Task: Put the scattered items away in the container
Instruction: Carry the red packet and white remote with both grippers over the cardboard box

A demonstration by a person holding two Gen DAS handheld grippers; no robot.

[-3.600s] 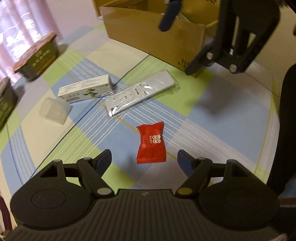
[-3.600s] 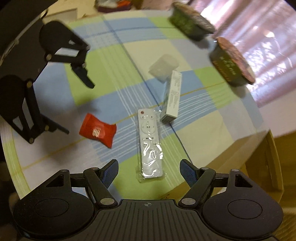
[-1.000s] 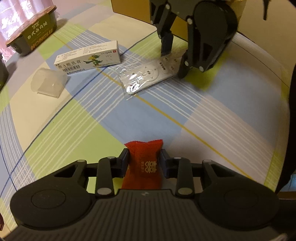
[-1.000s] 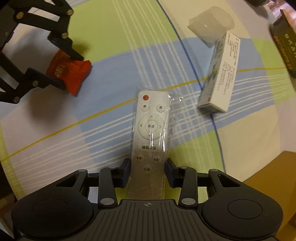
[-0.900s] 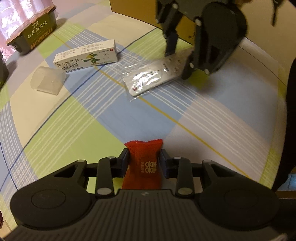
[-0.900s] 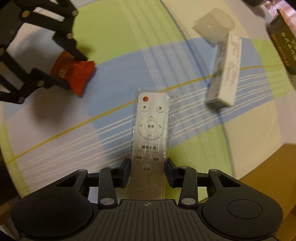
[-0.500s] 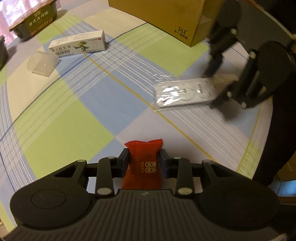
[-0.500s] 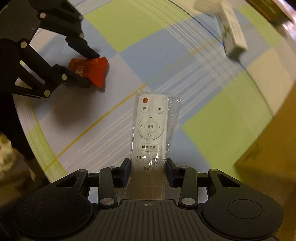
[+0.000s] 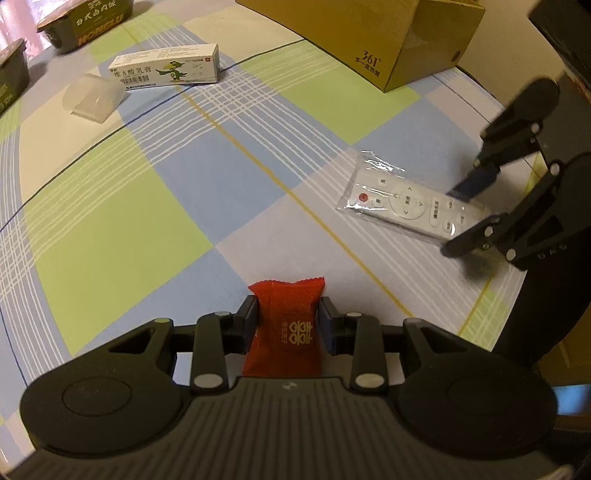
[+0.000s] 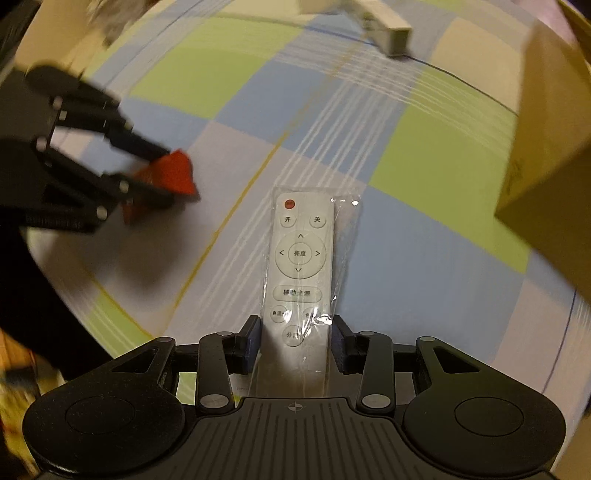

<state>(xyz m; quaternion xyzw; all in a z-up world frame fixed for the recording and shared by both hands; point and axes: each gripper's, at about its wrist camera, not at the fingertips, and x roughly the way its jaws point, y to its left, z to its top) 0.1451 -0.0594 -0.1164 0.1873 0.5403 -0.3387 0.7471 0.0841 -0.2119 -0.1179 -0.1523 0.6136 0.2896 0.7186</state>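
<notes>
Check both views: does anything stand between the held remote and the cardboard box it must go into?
Nothing visible does. The right gripper holds the bagged remote, and only bare checked cloth lies between it and the cardboard box. The white carton and clear cup sit well aside.
</notes>
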